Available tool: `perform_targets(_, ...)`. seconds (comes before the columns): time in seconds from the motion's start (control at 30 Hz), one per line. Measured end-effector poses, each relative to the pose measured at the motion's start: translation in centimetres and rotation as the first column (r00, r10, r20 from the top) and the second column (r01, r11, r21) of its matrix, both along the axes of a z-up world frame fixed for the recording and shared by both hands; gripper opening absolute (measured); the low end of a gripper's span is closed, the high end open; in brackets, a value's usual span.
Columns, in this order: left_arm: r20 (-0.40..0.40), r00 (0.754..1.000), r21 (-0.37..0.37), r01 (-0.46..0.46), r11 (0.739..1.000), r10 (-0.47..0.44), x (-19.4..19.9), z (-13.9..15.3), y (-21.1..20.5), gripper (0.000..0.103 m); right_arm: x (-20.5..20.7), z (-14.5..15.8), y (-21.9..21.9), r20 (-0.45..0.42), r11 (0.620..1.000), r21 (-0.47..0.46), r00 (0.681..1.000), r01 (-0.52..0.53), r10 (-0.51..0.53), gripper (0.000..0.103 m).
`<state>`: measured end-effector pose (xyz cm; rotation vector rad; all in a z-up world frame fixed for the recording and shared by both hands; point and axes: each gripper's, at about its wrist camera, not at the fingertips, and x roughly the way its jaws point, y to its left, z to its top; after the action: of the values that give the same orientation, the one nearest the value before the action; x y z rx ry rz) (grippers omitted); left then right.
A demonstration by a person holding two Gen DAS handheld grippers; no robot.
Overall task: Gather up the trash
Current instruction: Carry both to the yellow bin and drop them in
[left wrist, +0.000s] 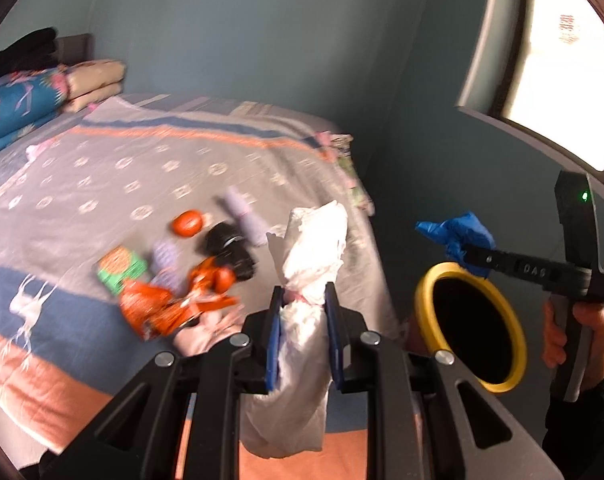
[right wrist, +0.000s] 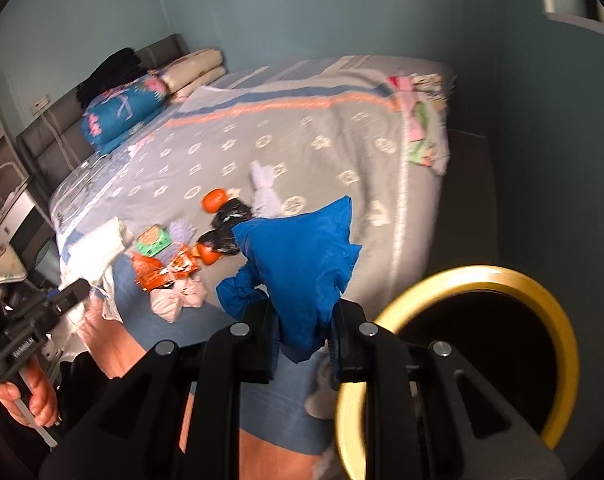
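Observation:
My left gripper (left wrist: 304, 300) is shut on a crumpled white paper wad (left wrist: 314, 248), held up above the bed's near edge. My right gripper (right wrist: 304, 316) is shut on a crumpled blue plastic bag (right wrist: 302, 256). In the left wrist view that blue bag (left wrist: 456, 234) hangs just over a bin with a yellow rim (left wrist: 426, 300) beside the bed. The bin's yellow rim (right wrist: 482, 274) sits right of the right gripper. More trash lies on the bed: orange wrappers (left wrist: 158, 308), a green packet (left wrist: 120, 268), black crumpled plastic (left wrist: 230, 248) and an orange ball (left wrist: 187, 222).
The bed carries a grey patterned quilt (left wrist: 142, 168) with folded bedding and a blue pillow (left wrist: 18, 108) at its head. A teal wall (left wrist: 262, 40) runs behind, with a window (left wrist: 558, 60) at right. A person's hand (left wrist: 574, 332) grips the right tool's handle.

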<state>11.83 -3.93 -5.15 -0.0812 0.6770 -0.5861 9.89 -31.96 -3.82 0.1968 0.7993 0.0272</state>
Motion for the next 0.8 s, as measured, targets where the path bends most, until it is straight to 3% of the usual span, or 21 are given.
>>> perform_targets(0.17, 0.011, 0.995, -0.028, 0.098, 0.995, -0.098, 0.4, 1.6, -3.4, 0.018, -2.9, 1.5, -2.8, 0.014, 0.995, -0.009, 0.995, 0.097, -0.097, 0.019)
perform_targets(0.4, 0.02, 0.962, -0.006, 0.272, 0.962, -0.272, -0.4, 2.6, -10.1, 0.018, -9.3, 2.3, -7.7, 0.045, 0.96, 0.028, 0.959, 0.28, -0.281, 0.02)
perform_targets(0.57, -0.024, 0.948, -0.024, 0.316, 0.948, -0.316, -1.8, 1.4, -14.0, 0.018, -11.8, 2.2, -10.5, 0.067, 0.945, 0.047, 0.943, 0.325, -0.327, 0.02)
perform_targets(0.8, -0.084, 0.928, 0.016, 0.366, 0.93, -0.364, -3.1, -0.3, -18.8, 0.018, -13.9, 1.1, -14.9, 0.11, 0.93, 0.134, 0.928, 0.342, -0.357, 0.023)
